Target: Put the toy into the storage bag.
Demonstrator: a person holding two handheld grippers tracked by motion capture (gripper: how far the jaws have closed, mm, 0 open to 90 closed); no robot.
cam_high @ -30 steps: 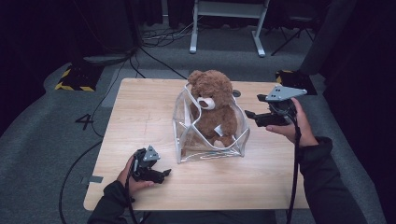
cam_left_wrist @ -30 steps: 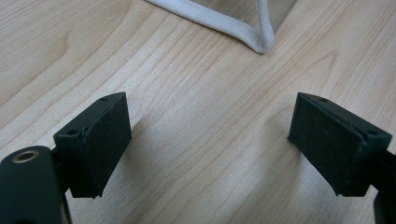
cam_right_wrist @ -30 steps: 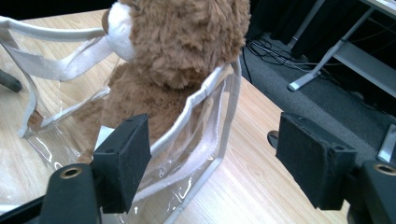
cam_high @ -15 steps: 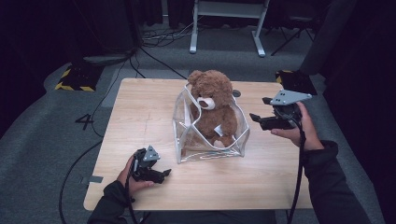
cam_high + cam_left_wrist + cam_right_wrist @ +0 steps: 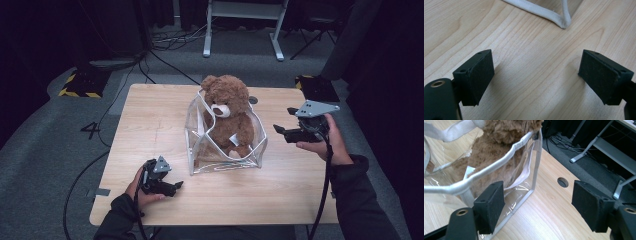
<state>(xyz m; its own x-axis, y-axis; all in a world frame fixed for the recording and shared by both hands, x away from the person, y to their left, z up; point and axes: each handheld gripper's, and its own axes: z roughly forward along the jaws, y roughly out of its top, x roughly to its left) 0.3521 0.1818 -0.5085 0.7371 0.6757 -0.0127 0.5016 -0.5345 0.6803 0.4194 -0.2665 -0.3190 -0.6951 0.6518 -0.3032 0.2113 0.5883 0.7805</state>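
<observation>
Two grippers, both wide open and empty: right gripper (image 5: pixel 281 132) hovers just right of the clear bag (image 5: pixel 252 150) mid-table with the bear (image 5: pixel 227 115) seated inside, likely lining up on its rim, left gripper (image 5: pixel 175 186) rests near-left.

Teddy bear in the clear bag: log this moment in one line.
teddy bear seated in clear bag | left gripper open, on table | right gripper open, beside bag

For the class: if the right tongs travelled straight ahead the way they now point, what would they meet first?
Probably the clear bag holding the teddy bear: the open right tongs aim at its near wall, though depth is hard to judge.
</observation>
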